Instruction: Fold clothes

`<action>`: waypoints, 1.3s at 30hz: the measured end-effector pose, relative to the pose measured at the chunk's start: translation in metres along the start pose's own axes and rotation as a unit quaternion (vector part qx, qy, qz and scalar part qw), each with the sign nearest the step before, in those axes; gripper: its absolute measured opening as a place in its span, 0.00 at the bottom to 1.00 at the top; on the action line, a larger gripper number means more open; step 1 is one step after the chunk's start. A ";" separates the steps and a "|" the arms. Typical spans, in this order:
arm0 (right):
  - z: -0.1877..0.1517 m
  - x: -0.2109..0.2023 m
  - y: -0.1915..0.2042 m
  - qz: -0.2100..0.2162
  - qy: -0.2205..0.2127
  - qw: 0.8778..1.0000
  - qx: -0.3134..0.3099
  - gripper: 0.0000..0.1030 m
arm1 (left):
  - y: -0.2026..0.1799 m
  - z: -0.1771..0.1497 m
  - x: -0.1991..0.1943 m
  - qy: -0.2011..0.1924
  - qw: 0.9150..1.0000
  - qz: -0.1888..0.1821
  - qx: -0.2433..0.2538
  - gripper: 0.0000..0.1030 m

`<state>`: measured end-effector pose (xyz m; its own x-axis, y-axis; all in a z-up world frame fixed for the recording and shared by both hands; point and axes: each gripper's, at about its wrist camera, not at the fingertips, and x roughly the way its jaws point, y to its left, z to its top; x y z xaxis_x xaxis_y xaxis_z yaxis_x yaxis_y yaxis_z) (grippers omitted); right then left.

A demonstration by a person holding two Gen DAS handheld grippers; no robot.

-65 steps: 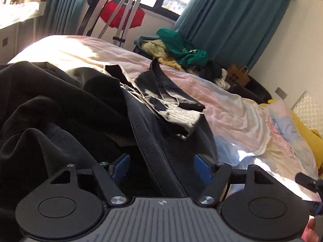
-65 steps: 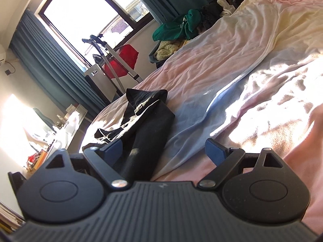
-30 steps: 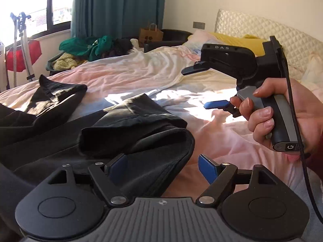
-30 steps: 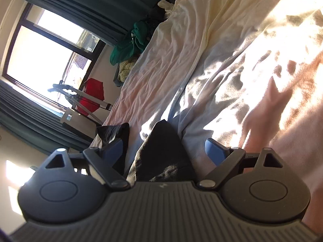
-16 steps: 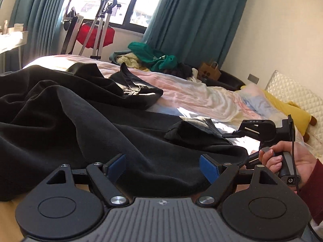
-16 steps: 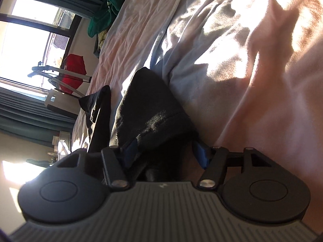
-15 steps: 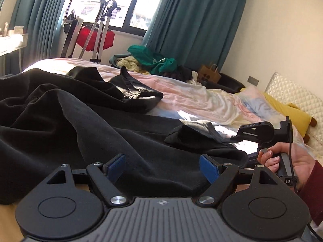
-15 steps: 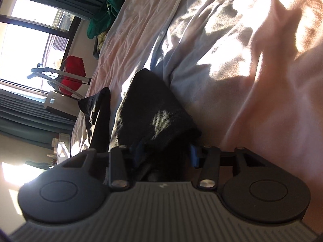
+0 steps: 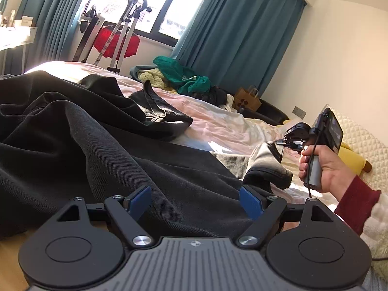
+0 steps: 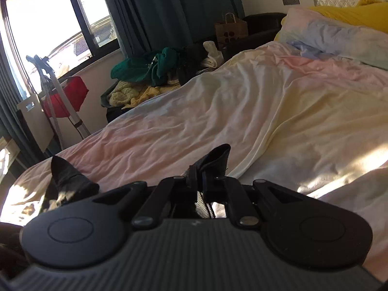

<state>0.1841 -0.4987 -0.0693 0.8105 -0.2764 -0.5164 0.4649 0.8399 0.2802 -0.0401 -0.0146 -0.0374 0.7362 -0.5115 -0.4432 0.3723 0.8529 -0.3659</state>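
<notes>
1. Left wrist view: A large black cotton garment point(image 9: 101, 145), soft and heavy-draped, lies rumpled across the pastel pink-and-yellow bedsheet point(image 9: 218, 123). The left gripper point(image 9: 195, 200) hovers over its near edge, blue-padded fingers point(image 9: 139, 198) spread wide and grasping nothing. To the right, the right gripper point(image 9: 282, 143), held in the person's right hand point(image 9: 322, 169), lifts a corner of the cloth clear of the bed. The fabric looks limp and non-slippery; it will likely sag between grip points, so hems and corners are the sensible holds.

2. Right wrist view: The right gripper point(image 10: 206, 181) is clenched on a pinched fold of the black garment point(image 10: 215, 157), which pokes up between its closed fingers. Another dark peak of cloth point(image 10: 65, 179) rises at left. The bedsheet point(image 10: 266, 111) is wrinkled and yielding, a soft folding surface. Beyond it lie a heap of green and yellow clothes point(image 10: 145, 72), a brown paper bag point(image 10: 230, 30), teal curtains point(image 10: 169, 7) and a sunlit window point(image 10: 48, 21).
</notes>
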 end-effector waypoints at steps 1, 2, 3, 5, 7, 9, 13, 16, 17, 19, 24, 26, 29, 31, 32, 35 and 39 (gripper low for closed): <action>0.001 0.010 -0.007 -0.010 -0.003 1.000 -0.005 0.07 | -0.001 -0.001 0.005 0.002 1.000 -0.001 0.000 0.80; -0.002 0.024 -0.017 -0.015 0.004 1.000 -0.001 0.07 | -0.001 -0.001 0.009 0.004 1.000 -0.002 -0.001 0.80; -0.007 0.037 -0.026 -0.016 0.018 1.000 0.008 0.08 | 0.000 -0.002 0.013 0.007 1.000 -0.003 -0.004 0.80; -0.021 0.060 -0.041 -0.017 0.051 0.998 0.028 0.10 | 0.000 -0.001 0.021 0.013 1.000 -0.006 -0.010 0.80; -0.034 0.072 -0.049 -0.016 0.067 0.997 0.042 0.15 | 0.002 -0.001 0.029 0.017 1.000 -0.009 -0.013 0.80; -0.036 0.071 -0.053 -0.017 0.059 0.997 0.053 0.30 | 0.003 -0.001 0.035 0.021 1.000 -0.005 -0.014 0.79; -0.034 0.052 -0.065 -0.006 0.048 0.994 0.100 0.66 | 0.008 0.000 0.040 0.024 0.999 -0.001 -0.023 0.79; -0.035 0.025 -0.073 -0.007 0.047 0.990 0.132 0.74 | 0.011 0.002 0.036 0.014 1.000 0.003 -0.028 0.79; -0.036 0.016 -0.075 -0.008 0.048 0.989 0.139 0.74 | 0.011 0.003 0.033 0.009 1.000 0.005 -0.027 0.79; -0.036 -0.005 -0.077 -0.022 0.050 0.988 0.147 0.74 | 0.009 0.003 0.025 0.000 1.000 0.008 -0.026 0.79; -0.032 -0.060 -0.072 -0.004 0.052 0.978 0.204 0.75 | 0.005 0.003 0.005 -0.017 0.999 0.023 -0.017 0.79; -0.029 -0.083 -0.062 0.009 0.047 0.977 0.206 0.75 | 0.004 0.002 -0.001 -0.021 0.999 0.033 -0.011 0.79; -0.040 -0.099 -0.050 0.062 0.081 0.968 0.231 0.75 | 0.005 0.001 -0.010 -0.023 0.998 0.050 -0.014 0.79; -0.058 -0.095 -0.048 0.115 0.127 0.946 0.275 0.75 | 0.008 0.001 -0.013 -0.025 0.998 0.060 -0.021 0.79; -0.070 -0.090 -0.048 0.133 0.150 0.932 0.303 0.75 | 0.009 0.002 -0.013 -0.027 0.997 0.065 -0.024 0.79; -0.102 -0.066 -0.051 0.142 0.212 0.893 0.371 0.75 | 0.012 0.002 -0.014 -0.031 0.996 0.081 -0.029 0.79; -0.122 -0.042 -0.054 0.133 0.223 0.873 0.412 0.73 | 0.018 0.002 -0.009 -0.029 0.994 0.097 -0.039 0.79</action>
<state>0.0814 -0.4751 -0.1615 0.7948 0.2416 -0.5567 0.5291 0.1737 0.8306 -0.0390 0.0056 -0.0385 0.8216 -0.3300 -0.4648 0.1769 0.9228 -0.3423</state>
